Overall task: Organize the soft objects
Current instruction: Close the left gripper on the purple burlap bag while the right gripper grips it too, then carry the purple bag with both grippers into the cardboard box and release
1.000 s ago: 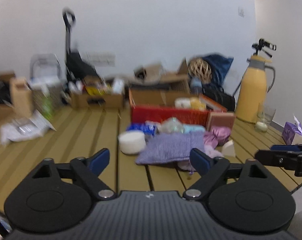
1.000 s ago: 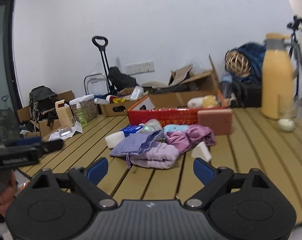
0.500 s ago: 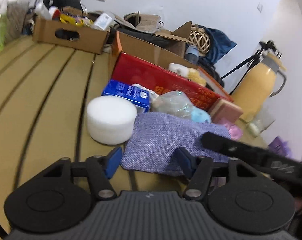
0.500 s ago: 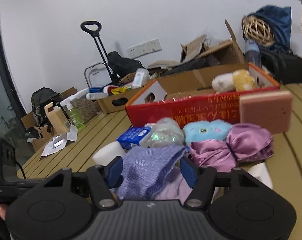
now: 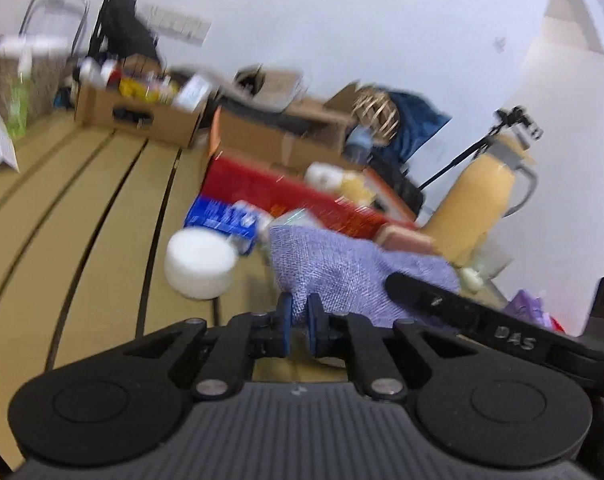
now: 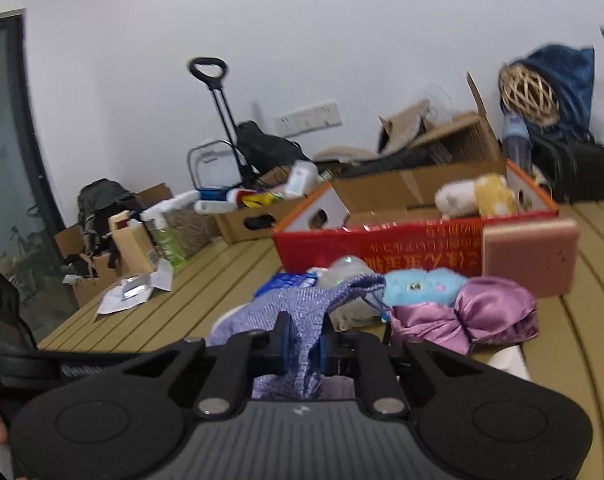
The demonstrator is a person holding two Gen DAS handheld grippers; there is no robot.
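A lavender woven cloth bag (image 5: 342, 264) lies bunched on the slatted wooden table (image 5: 82, 220). My left gripper (image 5: 299, 322) is shut on its near edge. My right gripper (image 6: 302, 344) is shut on another part of the same bag (image 6: 302, 312), and the cloth rises between its pads. Behind the bag lie a blue plush toy (image 6: 422, 286) and a purple satin bundle (image 6: 482, 316). A red box (image 6: 382, 248) holds a white and yellow plush (image 6: 478, 200). A white foam round (image 5: 200, 262) sits left of the bag.
A pink sponge block (image 6: 530, 256) leans on the red box. A yellow thermos (image 5: 482, 208) stands at the right. Cardboard boxes (image 6: 254, 220), a blue packet (image 5: 222, 216), a spray bottle (image 6: 164, 236) and a trolley (image 6: 222, 120) crowd the far side.
Both grippers moved onto the lavender bag and closed on it. The cloth is now lifted and bunched between them.
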